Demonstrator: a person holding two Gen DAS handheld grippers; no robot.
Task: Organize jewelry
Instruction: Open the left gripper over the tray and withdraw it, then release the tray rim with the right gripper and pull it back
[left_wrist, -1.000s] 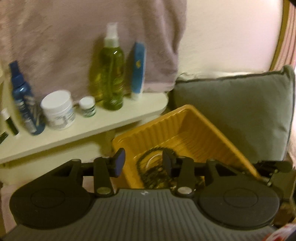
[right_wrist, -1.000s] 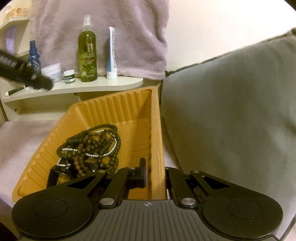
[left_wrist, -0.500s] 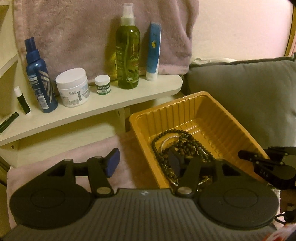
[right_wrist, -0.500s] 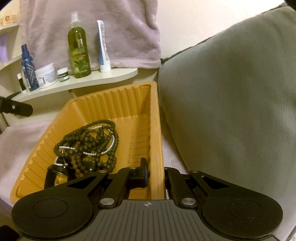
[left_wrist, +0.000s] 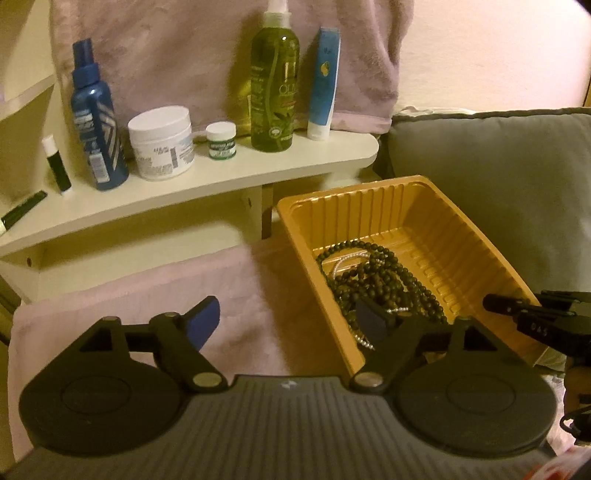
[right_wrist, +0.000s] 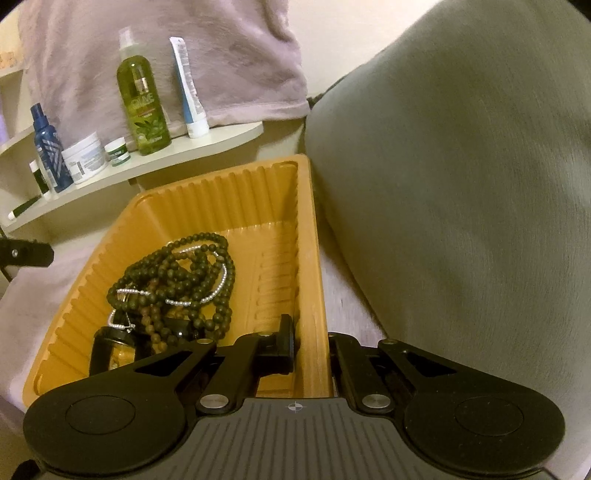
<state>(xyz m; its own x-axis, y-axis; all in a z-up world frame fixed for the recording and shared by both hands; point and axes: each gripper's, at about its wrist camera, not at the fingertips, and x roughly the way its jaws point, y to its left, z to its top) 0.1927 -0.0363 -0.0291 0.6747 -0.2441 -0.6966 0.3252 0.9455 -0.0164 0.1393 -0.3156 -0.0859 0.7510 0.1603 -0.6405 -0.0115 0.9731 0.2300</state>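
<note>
- Your right gripper (right_wrist: 312, 350) stays pinched on the orange tray (right_wrist: 258, 177) wall; tug it and the tangled bead necklaces (right_wrist: 177, 273) inside slide.
- Your left gripper (left_wrist: 288, 319) is opening, empty, straddling the tray's rim; it could snag several strands.

Dim warm light, fisheye-warped edges

left gripper (left_wrist: 290, 321): black frame | blue fingers (left_wrist: 203, 320) | silver screws | ribbed grey base

Beads (right_wrist: 173, 273) in tray (right_wrist: 229, 188), below shelf (left_wrist: 207, 184)
</note>
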